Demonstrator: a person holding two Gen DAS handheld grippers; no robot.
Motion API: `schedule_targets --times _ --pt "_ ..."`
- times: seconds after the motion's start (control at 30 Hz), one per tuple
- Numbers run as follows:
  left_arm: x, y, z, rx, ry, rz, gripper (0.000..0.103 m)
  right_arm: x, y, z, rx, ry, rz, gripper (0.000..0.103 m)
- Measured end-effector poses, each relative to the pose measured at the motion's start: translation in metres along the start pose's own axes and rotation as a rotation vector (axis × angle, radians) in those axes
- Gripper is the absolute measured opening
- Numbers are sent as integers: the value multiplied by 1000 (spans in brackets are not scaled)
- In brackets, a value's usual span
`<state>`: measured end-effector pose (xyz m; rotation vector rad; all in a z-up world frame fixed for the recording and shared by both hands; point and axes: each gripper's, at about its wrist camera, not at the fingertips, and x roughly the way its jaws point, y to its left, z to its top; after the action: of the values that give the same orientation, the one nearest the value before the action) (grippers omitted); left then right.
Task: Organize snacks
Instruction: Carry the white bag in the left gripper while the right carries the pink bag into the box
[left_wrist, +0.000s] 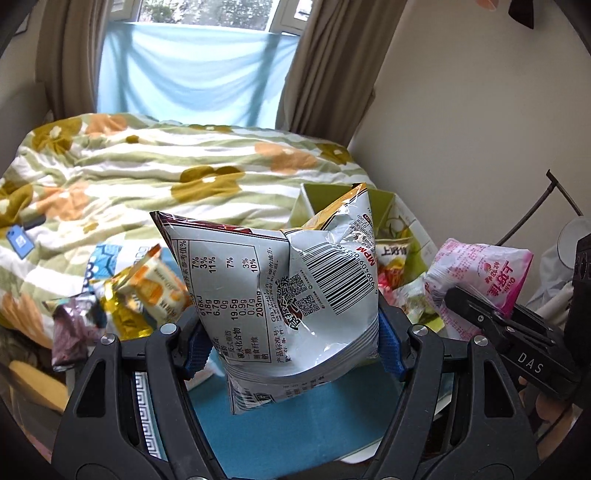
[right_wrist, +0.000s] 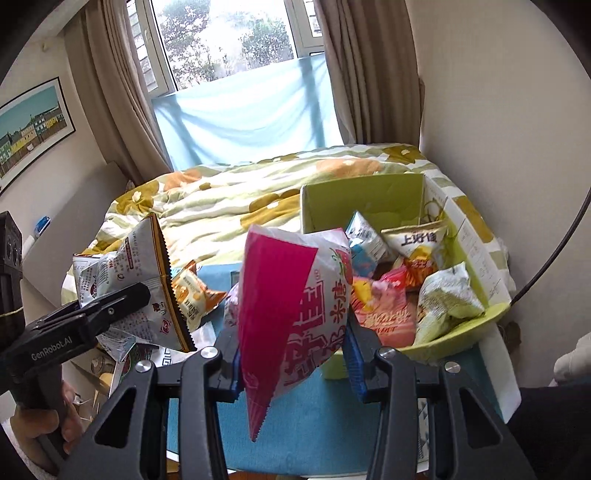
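Observation:
A silver snack bag (left_wrist: 280, 295) with a barcode stands upright between the blue pads of my left gripper (left_wrist: 293, 343), which is shut on its lower part. In the right wrist view the same silver bag (right_wrist: 122, 273) hangs from the left gripper (right_wrist: 142, 293) at the left. My right gripper (right_wrist: 293, 365) is shut on a pink and white snack bag (right_wrist: 288, 314), seen in the left wrist view as the pink bag (left_wrist: 480, 273) at the right. Both bags are held above a blue mat (right_wrist: 314, 424). A green box (right_wrist: 369, 195) behind holds several snack packs.
Loose packs, among them an orange one (right_wrist: 192, 291) and a gold one (left_wrist: 122, 306), lie left of the mat. A bed with a floral quilt (left_wrist: 166, 166) spreads behind. The wall (right_wrist: 498, 129) stands close on the right of the box. A blue phone (left_wrist: 20, 240) lies on the quilt.

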<state>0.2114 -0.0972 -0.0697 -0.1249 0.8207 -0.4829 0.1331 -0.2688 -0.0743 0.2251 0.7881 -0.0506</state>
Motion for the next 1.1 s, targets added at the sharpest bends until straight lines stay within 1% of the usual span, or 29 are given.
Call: schedule_targets --times 0.2,0.37,0.47,0.6,0.63,0.7,0.73,0.77,0.83,0.93,1.1 --pt "66 -58 47 44 21 -16 70 6 -51 49 10 -48 16 40" --pt "131 -96 80 43 58 -25 70 22 -95 83 7 -61 21 40" --pt "168 -111 95 28 88 -23 70 36 -121 97 -2 -49 23 40" --pt "206 -126 108 26 101 -4 71 57 -151 113 -1 -12 35 40" --pt "214 -128 111 22 104 3 73 63 -157 115 -6 -1 34 40" --pt "228 -128 115 10 115 22 84 74 -166 119 -14 17 35 40" --pt "233 -126 115 3 121 36 96 79 -170 121 -15 26 38 40" --pt "235 -123 114 -6 127 48 102 84 -173 121 -14 35 42 40" --pt "235 -119 112 -23 133 44 102 93 -179 121 -9 49 51 40" --pt "230 -112 103 -24 151 67 102 101 -183 121 4 65 59 40" --pt "204 -101 81 -40 161 86 102 105 -185 121 26 82 70 40"
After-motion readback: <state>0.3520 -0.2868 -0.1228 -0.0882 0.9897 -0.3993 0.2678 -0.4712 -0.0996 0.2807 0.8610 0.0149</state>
